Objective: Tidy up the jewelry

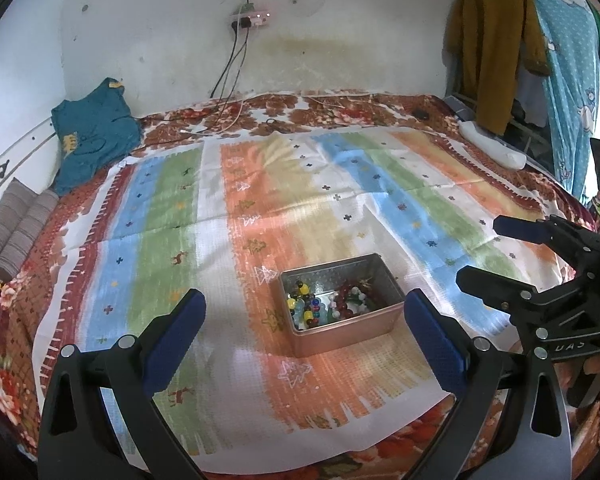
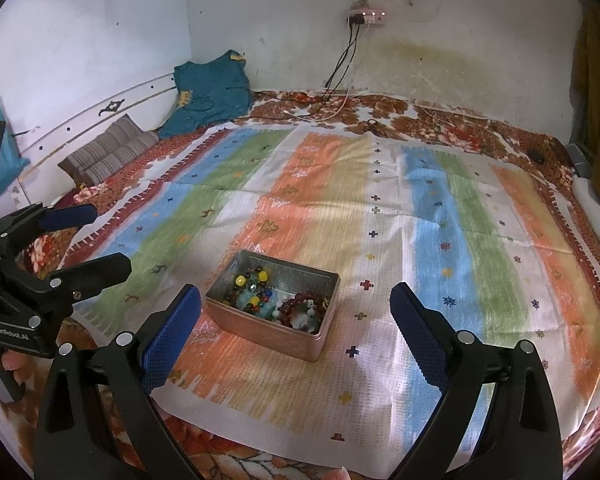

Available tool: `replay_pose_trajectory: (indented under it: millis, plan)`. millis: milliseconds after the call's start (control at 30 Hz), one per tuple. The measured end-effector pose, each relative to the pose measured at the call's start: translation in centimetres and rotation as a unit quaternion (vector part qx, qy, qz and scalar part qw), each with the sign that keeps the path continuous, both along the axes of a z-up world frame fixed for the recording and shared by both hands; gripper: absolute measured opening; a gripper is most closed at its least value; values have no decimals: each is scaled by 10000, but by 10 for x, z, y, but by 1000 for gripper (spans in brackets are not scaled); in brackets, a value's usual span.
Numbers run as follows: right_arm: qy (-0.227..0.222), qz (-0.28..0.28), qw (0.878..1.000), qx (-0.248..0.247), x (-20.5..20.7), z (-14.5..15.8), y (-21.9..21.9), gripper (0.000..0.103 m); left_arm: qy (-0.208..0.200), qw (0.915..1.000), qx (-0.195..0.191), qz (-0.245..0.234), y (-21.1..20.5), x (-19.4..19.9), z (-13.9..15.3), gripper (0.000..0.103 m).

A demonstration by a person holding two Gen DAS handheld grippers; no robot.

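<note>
A small metal tin [image 1: 380, 322] [image 2: 260, 334] sits on the striped cloth [image 1: 260, 208] [image 2: 380, 220]. It holds a multicoloured bead bracelet [image 1: 306, 306] [image 2: 252, 286] and a dark red bead bracelet with white and green beads [image 1: 350, 298] [image 2: 300, 308]. My left gripper [image 1: 304, 312] is open and empty, above the cloth just in front of the tin; it also shows in the right wrist view [image 2: 92, 236]. My right gripper [image 2: 296, 308] is open and empty, its fingers either side of the tin from above; it also shows in the left wrist view [image 1: 478, 254].
The cloth lies on a floral bedspread [image 1: 340, 108]. A teal shirt [image 1: 92, 136] and a striped folded cushion [image 1: 16, 224] lie at the far left. Cables [image 1: 228, 80] hang from a wall socket. Clothes [image 1: 496, 40] hang at the right, above a white object [image 1: 492, 144].
</note>
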State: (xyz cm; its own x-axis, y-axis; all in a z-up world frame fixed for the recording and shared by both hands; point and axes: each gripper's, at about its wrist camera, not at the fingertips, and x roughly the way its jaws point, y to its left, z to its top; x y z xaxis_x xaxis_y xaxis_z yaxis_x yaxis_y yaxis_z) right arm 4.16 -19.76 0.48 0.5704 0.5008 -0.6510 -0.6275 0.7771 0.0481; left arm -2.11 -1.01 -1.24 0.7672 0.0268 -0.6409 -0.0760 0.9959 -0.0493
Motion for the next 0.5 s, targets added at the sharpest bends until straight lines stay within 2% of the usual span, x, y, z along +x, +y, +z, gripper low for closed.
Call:
replay_pose_trajectory:
  millis: [500]
  plan:
    - [1, -10, 10000, 27, -1, 0, -2, 96, -64, 10000, 54, -54, -7, 1, 5, 97]
